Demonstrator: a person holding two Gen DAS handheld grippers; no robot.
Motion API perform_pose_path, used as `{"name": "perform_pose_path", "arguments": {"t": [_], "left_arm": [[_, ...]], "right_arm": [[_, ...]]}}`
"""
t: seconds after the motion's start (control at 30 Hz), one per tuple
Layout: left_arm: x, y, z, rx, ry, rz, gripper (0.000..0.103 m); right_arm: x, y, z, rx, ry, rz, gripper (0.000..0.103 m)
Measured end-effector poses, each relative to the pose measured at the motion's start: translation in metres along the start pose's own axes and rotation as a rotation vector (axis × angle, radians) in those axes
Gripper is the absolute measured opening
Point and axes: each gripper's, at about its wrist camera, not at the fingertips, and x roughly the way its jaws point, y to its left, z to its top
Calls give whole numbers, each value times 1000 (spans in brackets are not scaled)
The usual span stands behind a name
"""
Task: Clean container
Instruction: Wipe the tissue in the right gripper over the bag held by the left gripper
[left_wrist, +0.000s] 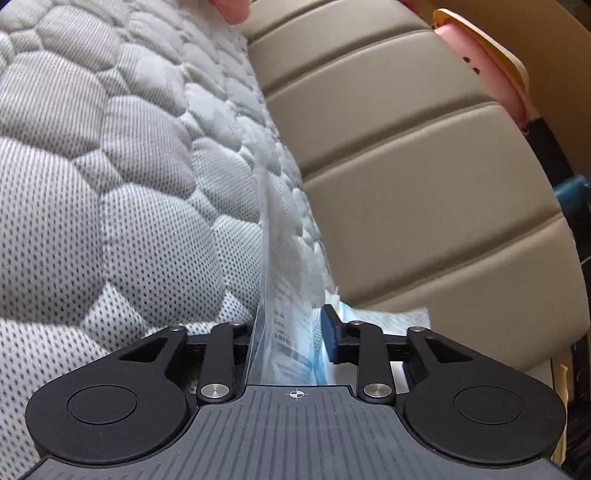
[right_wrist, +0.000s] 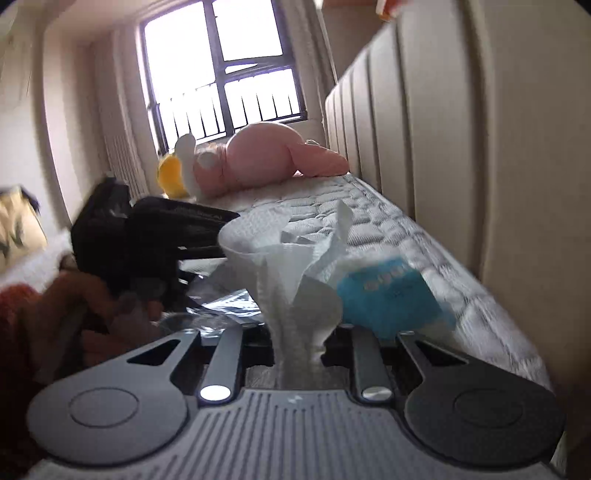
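Right wrist view: the right gripper is clamped on a bunched white tissue that fans upward from between its jaws. Just beyond it on the right lies a soft pack of tissues with a blue label, resting on the quilted grey-white mattress. To the left, the left gripper shows as a dark blurred mass, with a person's hand below it, and a round, pale, translucent rim sits between the 2 tools. That rim may be the container, but blur keeps me from being sure. Crinkled clear plastic lies near the tissue's left. A pink plush toy rests at the far end of the bed, below the window.

In the left wrist view, the jaws stand apart with a thin clear plastic sheet or wall bearing print rising between them; whether they pinch it I cannot tell. The padded beige headboard fills the right side.

My judgement: the task is at an early stage. A wipe is in hand, but no contact between tissue and container is visible, so the wiping itself appears yet to be done.
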Motion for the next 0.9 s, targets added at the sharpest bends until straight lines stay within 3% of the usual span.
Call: {"name": "perform_pose_path", "arguments": {"t": [0.07, 0.2, 0.3, 0.37, 0.5, 0.6, 0.73, 0.8, 0.9], "left_arm": [[-11, 2, 2, 4, -14, -5, 28], [-32, 12, 12, -1, -28, 11, 28], [-48, 30, 20, -72, -28, -11, 28], [-64, 35, 24, -105, -31, -18, 29], [-92, 30, 32, -87, -46, 8, 34], [-101, 22, 33, -63, -39, 25, 40], [-73, 20, 28, -33, -5, 40, 45], [-58, 15, 18, -23, 29, 16, 48], [-34, -2, 2, -16, 74, -44, 55]], "right_arm": [[24, 9, 6, -30, 37, -5, 21], [60, 21, 12, 76, 70, 136, 21], [71, 25, 11, 265, 96, 385, 21], [79, 35, 5, 334, 110, 492, 21], [83, 69, 11, 254, 80, 539, 21], [73, 65, 11, 233, 57, 495, 21], [35, 27, 5, 224, 0, 284, 21], [16, -1, 4, 252, -21, 209, 21], [-4, -37, -3, 346, -30, 161, 21]]}}
